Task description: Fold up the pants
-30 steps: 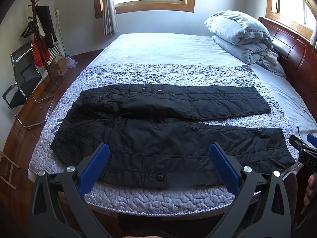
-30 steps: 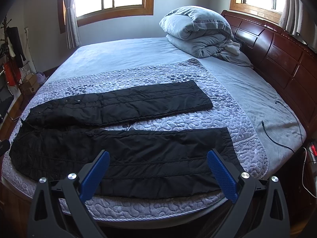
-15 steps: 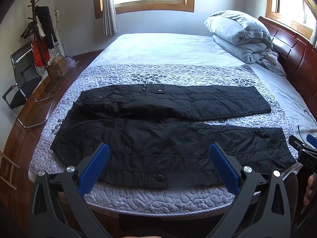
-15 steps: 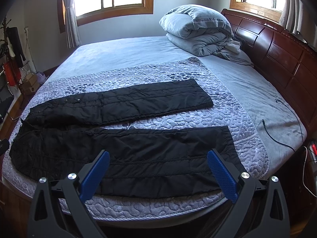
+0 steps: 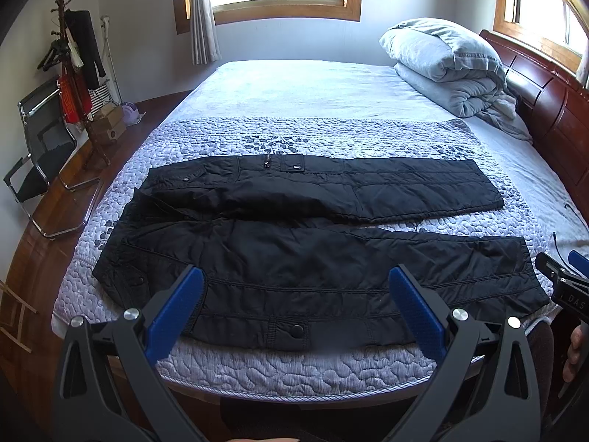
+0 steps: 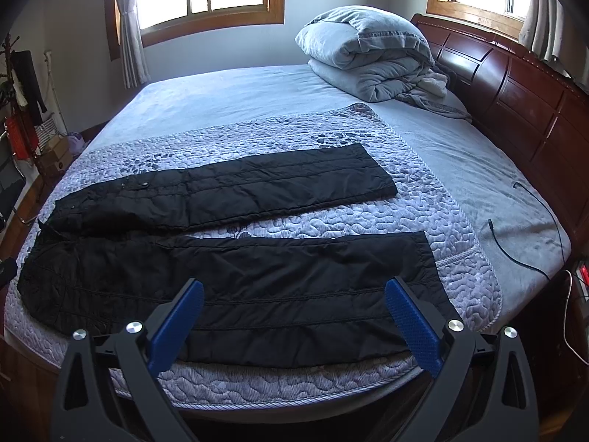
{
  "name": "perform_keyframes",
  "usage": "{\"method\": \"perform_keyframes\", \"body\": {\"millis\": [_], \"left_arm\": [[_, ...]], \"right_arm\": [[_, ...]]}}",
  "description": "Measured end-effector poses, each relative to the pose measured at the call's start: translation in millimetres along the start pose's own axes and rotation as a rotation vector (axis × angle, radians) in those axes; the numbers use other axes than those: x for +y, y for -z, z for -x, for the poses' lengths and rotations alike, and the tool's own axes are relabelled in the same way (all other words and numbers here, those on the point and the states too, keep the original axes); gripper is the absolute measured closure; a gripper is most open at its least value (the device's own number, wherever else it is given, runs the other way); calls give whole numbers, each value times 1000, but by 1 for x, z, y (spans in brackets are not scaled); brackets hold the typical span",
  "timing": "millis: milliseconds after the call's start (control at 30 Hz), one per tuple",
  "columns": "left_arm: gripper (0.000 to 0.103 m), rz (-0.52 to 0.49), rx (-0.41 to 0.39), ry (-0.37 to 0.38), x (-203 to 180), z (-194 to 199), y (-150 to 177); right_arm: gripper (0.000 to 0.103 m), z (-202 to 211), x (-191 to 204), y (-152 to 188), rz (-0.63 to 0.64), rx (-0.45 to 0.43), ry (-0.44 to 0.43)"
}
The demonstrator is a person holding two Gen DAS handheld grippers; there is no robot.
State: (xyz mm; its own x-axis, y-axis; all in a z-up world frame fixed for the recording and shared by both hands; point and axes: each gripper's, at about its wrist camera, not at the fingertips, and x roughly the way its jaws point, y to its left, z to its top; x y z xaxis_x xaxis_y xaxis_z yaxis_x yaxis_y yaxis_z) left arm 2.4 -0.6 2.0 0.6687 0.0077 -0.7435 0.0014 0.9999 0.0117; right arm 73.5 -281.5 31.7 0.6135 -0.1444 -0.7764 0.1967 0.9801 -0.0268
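Lying flat on the bed, the black pants are untouched; both the left claw and the right claw are held wide, empty.

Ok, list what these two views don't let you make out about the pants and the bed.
- Near edge of the pants: left wrist view, partly covered by the left claw.
- Near leg's lower hem corner: right wrist view, behind the right claw.
- Black cable on the bed: its far end runs off the bed edge.
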Motion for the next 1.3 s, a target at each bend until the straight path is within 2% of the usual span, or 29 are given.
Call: {"method": "perform_keyframes", "body": {"millis": [1067, 1300], "left_arm": [[2, -2, -20, 12, -3, 4, -1], [3, -10, -55, 44, -7, 8, -4]], "right_arm": [[3, -1, 0, -2, -3, 2, -10], [3, -3, -2, -4, -28, 18, -72]]}}
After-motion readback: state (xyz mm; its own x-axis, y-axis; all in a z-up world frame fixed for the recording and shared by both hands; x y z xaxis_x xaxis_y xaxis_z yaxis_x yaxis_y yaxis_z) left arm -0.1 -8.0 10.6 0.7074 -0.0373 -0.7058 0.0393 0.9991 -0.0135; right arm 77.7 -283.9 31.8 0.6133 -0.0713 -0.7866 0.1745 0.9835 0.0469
